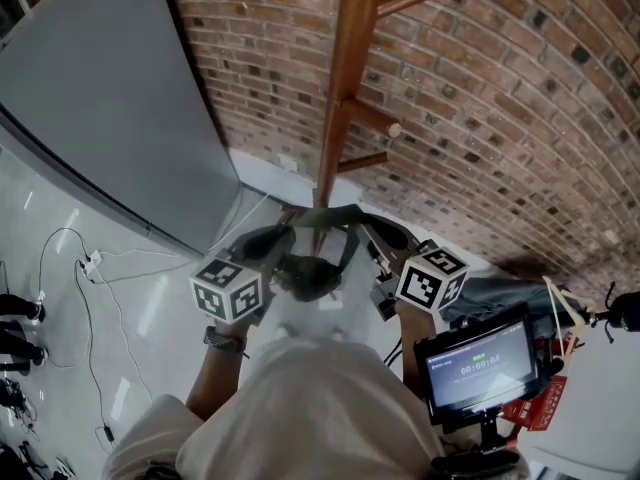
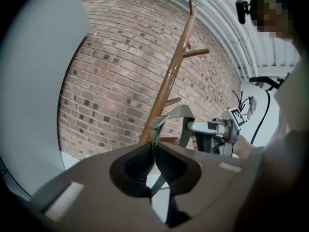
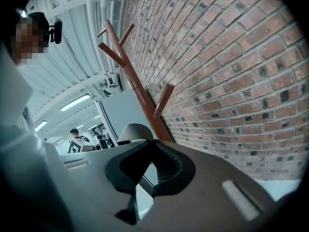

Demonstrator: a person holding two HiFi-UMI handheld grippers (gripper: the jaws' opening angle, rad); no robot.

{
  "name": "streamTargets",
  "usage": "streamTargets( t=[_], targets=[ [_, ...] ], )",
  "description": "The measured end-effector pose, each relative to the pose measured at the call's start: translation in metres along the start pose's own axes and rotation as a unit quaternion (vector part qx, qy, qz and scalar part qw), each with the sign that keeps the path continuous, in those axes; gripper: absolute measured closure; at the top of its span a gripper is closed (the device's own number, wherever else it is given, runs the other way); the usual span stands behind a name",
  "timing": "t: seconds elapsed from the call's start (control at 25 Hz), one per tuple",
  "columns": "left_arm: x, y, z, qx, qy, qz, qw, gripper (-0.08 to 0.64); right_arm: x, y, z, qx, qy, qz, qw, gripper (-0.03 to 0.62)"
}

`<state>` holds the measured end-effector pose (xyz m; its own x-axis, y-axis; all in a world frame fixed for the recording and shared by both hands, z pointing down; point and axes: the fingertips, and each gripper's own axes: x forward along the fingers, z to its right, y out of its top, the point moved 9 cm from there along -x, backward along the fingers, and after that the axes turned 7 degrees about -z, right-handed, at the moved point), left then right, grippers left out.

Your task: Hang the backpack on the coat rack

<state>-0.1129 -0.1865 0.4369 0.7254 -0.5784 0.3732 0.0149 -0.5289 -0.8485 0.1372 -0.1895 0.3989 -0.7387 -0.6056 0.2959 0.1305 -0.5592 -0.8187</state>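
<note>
A wooden coat rack (image 1: 345, 78) with short pegs stands against the brick wall. The olive-grey top strap (image 1: 335, 213) of the backpack stretches between my two grippers, right in front of the pole. The dark backpack body (image 1: 305, 276) hangs below it. My left gripper (image 1: 268, 243) is shut on the strap's left end, and the webbing (image 2: 157, 127) sticks up out of the left gripper (image 2: 154, 149). My right gripper (image 1: 385, 240) holds the other end, and the strap (image 3: 134, 131) curves over the closed right gripper (image 3: 150, 146). The rack (image 2: 170, 79) rises just beyond.
The brick wall (image 1: 520, 98) runs behind the rack. A grey panel (image 1: 110, 98) leans at the left. White cables (image 1: 90, 268) lie on the glossy floor. A small screen (image 1: 478, 366) sits at my lower right, with a red bag (image 1: 540, 398) beside it.
</note>
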Motion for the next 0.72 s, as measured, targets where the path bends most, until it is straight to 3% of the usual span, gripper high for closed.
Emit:
streamTargets(
  t=[0.72],
  targets=[
    [0.025, -0.031, -0.022, -0.026, -0.002, -0.061, 0.9978, 0.537, 0.024, -0.026, 0.027, 0.036, -0.021, -0.048, 0.998, 0.583]
  ],
)
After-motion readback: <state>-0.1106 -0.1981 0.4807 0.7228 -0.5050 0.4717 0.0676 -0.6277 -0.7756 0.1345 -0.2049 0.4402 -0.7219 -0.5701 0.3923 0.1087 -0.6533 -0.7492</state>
